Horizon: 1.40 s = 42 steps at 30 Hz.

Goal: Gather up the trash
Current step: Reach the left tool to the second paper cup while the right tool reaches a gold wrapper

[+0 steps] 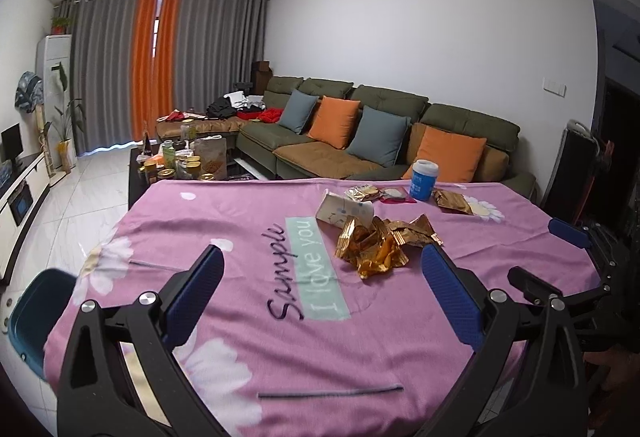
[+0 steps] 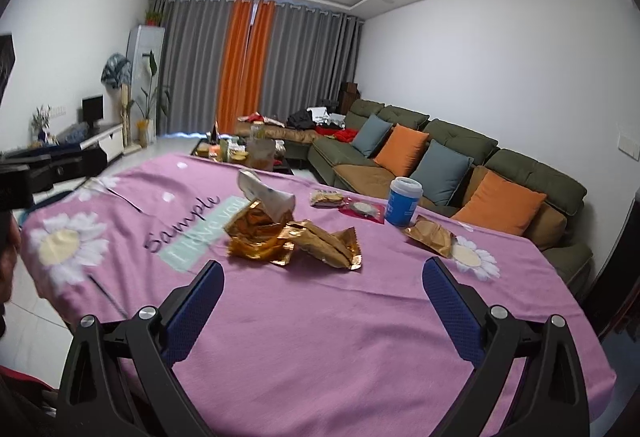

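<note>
Right wrist: claw (image 2: 322,279) spread, wrappers (image 2: 294,239) ahead.

On the counter (image 2: 320,337) a heap of wrappers (image 2: 292,241) lies near the middle, with a crumpled paper carton (image 2: 266,195) touching its far side. Farther back stand a cup (image 2: 403,202) and, left of it, two small snack packets (image 2: 327,198), while another wrapper (image 2: 430,236) lies just right of the cup. Beyond the counter a sofa (image 2: 460,157) runs along the right wall, and a bin (image 1: 36,321) sits below the counter's left edge.
</note>
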Tool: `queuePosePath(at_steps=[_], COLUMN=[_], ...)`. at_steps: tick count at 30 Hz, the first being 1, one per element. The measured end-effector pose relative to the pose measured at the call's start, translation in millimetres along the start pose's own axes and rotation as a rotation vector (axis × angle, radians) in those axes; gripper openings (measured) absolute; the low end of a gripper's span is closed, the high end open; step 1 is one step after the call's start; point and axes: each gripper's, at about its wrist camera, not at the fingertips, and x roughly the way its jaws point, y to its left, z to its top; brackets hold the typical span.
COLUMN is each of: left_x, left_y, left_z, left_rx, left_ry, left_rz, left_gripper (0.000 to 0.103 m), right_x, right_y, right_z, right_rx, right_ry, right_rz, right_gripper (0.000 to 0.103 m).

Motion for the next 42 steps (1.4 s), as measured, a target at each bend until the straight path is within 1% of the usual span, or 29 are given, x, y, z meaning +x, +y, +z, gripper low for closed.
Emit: queuePosePath(at_steps=[4, 9, 15, 16, 18, 23, 27, 29, 31, 32, 36, 37, 39, 41, 42], left_x=[29.5, 70.5, 125.0, 132.2, 150.3, 185.3, 216.6, 224.0, 234.2, 239.9, 256.2, 257.9, 265.2, 271.6, 272.9], left_y=[-3.5, -1.5, 2.3, 1.8, 1.9, 0.1, 4.2, 6.6, 7.1, 7.1, 8.8, 8.8, 10.1, 13.2, 13.9], left_z=[10.6, 20.4, 31.2, 32.1, 33.3, 32.9, 31.1, 29.1, 27.5, 26.5, 24.7, 24.0, 23.8, 22.4, 21.4], left_rx=[0.019, 0.017, -0.001, -0.002, -0.005, 0.001, -0.058, -0.084, -0.110, -0.125, -0.194, -0.202, -0.248, -0.307, -0.327], left_ry=[0.015, 0.057, 0.102, 0.108, 0.126, 0.162, 0.210, 0.224, 0.246, 0.255, 0.289, 0.293, 0.305, 0.325, 0.328], left_rz=[-0.015, -0.033, -0.055, -0.058, -0.063, -0.076, -0.096, -0.115, -0.127, -0.144, -0.191, -0.191, -0.209, -0.229, -0.233], left_gripper=[0.097, 0.097, 0.097, 0.097, 0.097, 0.097, 0.097, 0.097, 0.097, 0.097, 0.097, 0.097, 0.095, 0.091, 0.090], right_x=[27.9, 69.6, 110.5, 115.6, 126.0, 143.6, 155.2, 158.8, 161.2, 162.3, 167.3, 169.0, 168.7, 169.4, 170.5], right_y=[-4.4, -4.8, -5.4, -5.5, -5.1, 2.7, 12.7, 16.3, 17.6, 17.9, 18.4, 18.5, 19.7, 20.1, 20.2], right_z=[4.1, 7.2, 6.9, 6.2, 5.9, 6.3, 7.4, 8.0, 7.7, 8.0, 9.2, 9.2, 9.1, 9.3, 9.4], right_rx=[-0.037, -0.129, -0.215, -0.226, -0.242, -0.302, -0.369, -0.390, -0.405, -0.411, -0.428, -0.432, -0.443, -0.447, -0.447], right_ry=[0.043, 0.105, 0.170, 0.179, 0.197, 0.218, 0.225, 0.231, 0.237, 0.238, 0.248, 0.250, 0.251, 0.251, 0.253], right_rz=[0.001, -0.010, -0.016, -0.015, -0.005, 0.013, 0.017, 0.018, 0.019, 0.019, 0.022, 0.024, 0.024, 0.025, 0.027], right_gripper=[0.096, 0.096, 0.090, 0.088, 0.086, 0.080, 0.075, 0.068, 0.066, 0.061, 0.051, 0.048, 0.045, 0.039, 0.038])
